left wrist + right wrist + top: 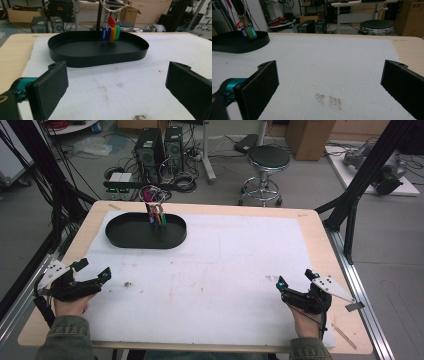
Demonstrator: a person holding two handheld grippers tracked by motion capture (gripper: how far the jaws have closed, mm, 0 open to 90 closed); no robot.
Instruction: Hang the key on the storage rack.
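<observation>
Starting w/ the high view: left gripper and right gripper rest at the near corners of the white mat, well apart, both empty; the tray sits far-left on the mat, w/ a bunch of key tags hanging over it from a ring. Tags look tiny here, colours hard to tell. Left gripper view: jaws wide, nothing btwn them; tray straight ahead, tags dangling just above its floor, red, blue, orange, green; the ring is cut off at the top, so what holds it is unclear. Probably light, hard plastic, a bit slick, and free to swing, so pinch one tag flat across its faces, low down, or take the ring itself. Right gripper view: jaws wide too; tray and tags far left, partly cropped.
</observation>
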